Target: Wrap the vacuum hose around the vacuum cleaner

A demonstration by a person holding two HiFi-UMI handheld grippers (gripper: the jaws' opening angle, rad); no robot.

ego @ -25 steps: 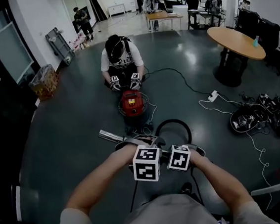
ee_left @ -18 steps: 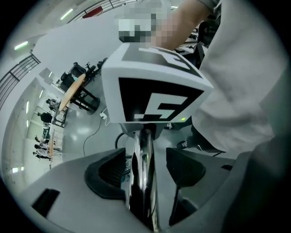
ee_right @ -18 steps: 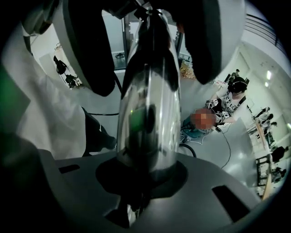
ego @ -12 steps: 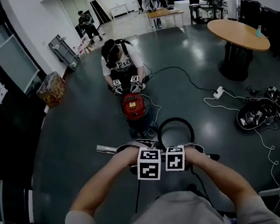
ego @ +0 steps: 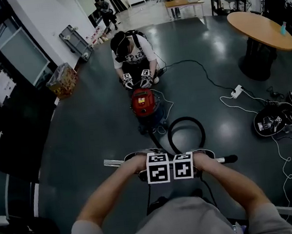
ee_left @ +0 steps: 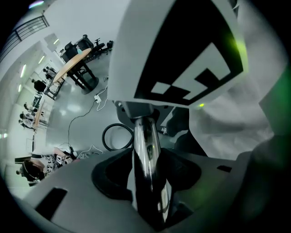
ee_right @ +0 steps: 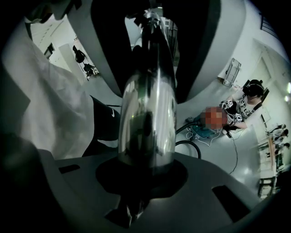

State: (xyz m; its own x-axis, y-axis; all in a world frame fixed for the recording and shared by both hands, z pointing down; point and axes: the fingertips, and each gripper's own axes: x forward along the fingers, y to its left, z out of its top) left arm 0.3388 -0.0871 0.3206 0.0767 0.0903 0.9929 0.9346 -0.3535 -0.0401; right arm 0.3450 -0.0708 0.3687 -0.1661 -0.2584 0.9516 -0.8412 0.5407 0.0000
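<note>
A chrome wand tube of the vacuum lies level across my knees, ending in a dark grip. My left gripper points straight down over it. Its jaws have just been closing, with the tube between them and dark gaps still on both sides. My right gripper sits right beside it, shut on the same tube. The black hose loops on the floor ahead. It runs to the red vacuum cleaner further out.
A kneeling person holds two grippers at the vacuum's far side. A white power strip and cables trail right. A round wooden table and a pile of dark gear stand right. A box sits left.
Both hands and the tube have come down and nearer to my body. The two marker cubes now sit level, side by side. The left jaws have narrowed round the tube.
</note>
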